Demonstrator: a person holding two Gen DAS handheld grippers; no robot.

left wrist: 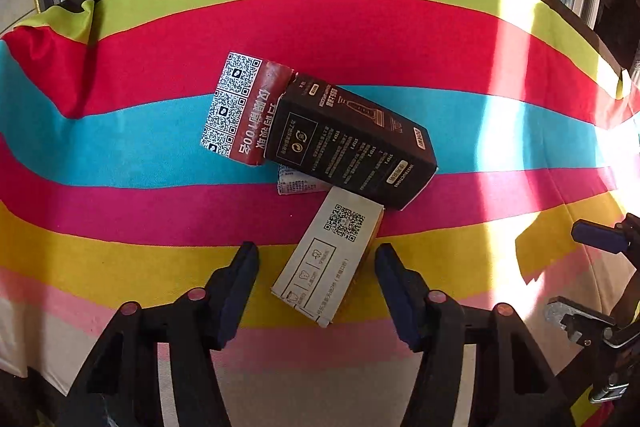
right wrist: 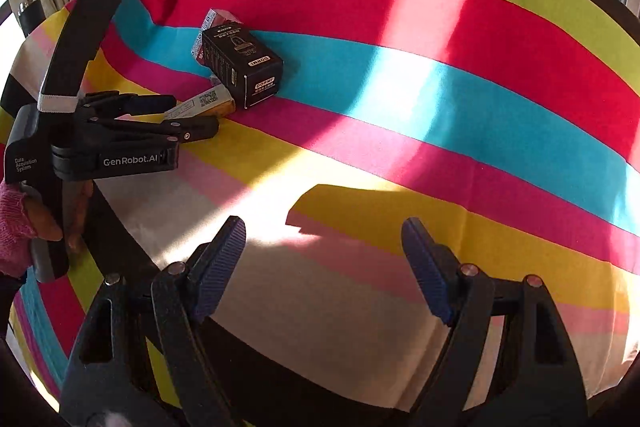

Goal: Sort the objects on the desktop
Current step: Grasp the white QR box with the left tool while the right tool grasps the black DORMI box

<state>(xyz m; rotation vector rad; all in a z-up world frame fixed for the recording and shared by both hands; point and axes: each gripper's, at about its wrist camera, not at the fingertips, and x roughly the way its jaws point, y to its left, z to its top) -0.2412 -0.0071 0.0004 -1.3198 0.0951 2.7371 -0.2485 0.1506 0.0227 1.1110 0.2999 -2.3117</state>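
Left wrist view, left to right, all placed against the black box (left wrist: pixel 352 143), which lies on its side on the striped cloth (left wrist: pixel 120 155).

- Red-and-white carton (left wrist: pixel 240 111) with QR codes: touching the black box's left end, lying flat.
- Small white printed slip (left wrist: pixel 294 185): partly tucked under the black box's near-left corner.
- Pale box (left wrist: pixel 328 263) with a QR code: just in front of the black box, its far end at the black box's near edge, lying flat and angled.
- Left gripper (left wrist: pixel 314 255): fingers straddle the pale box. There is a clear gap at the left pad. The right pad is at or just beside the box edge. No clamp shows; the opening is moderate.

Right wrist view, same landmark:

- A hand (right wrist: pixel 60 223) with a pink sleeve (right wrist: pixel 14 227) holds the left gripper's handle, well to the left of the black box (right wrist: pixel 244 67).
- Left gripper fingers (right wrist: pixel 192 131) reach to the pale box (right wrist: pixel 208 101), front-left of the black box.
- Right gripper (right wrist: pixel 324 227): well in front of the black box, over bare cloth. Its fingers are spread wide with nothing between them.
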